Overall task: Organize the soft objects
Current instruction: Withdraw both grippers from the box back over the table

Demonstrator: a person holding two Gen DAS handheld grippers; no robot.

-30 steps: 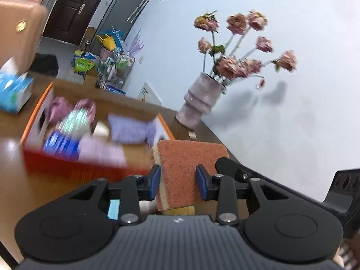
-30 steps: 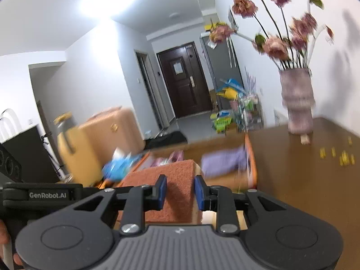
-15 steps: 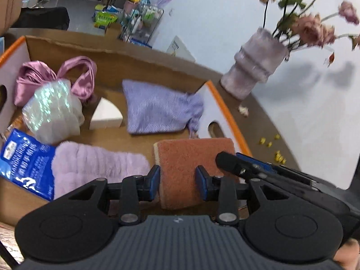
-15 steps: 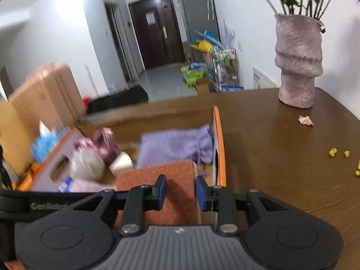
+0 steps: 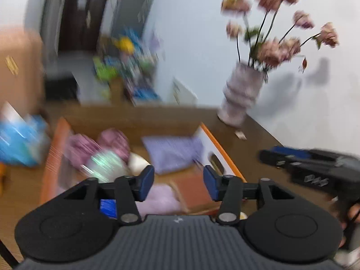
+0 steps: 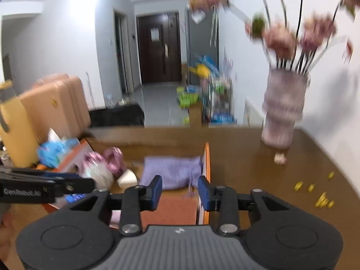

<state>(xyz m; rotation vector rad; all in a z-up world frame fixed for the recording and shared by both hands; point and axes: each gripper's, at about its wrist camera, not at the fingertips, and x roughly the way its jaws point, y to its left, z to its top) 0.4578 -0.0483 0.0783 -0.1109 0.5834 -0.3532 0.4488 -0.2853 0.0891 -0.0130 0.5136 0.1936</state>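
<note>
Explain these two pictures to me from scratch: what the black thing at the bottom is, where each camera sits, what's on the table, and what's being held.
No robot here: a person holds a handheld claw in each hand, each with a camera looking along its two blue-padded fingers. One picture comes from the left claw, the other from the right claw. Each view also catches the other claw at its edge. On the brown table stands an open cardboard box holding soft things: a purple cloth pouch, pink satin bags and an orange sponge. A vase of dried flowers stands nearby. Both claws have just been opening; nothing is gripped now, and the sponge lies in the box.
</note>
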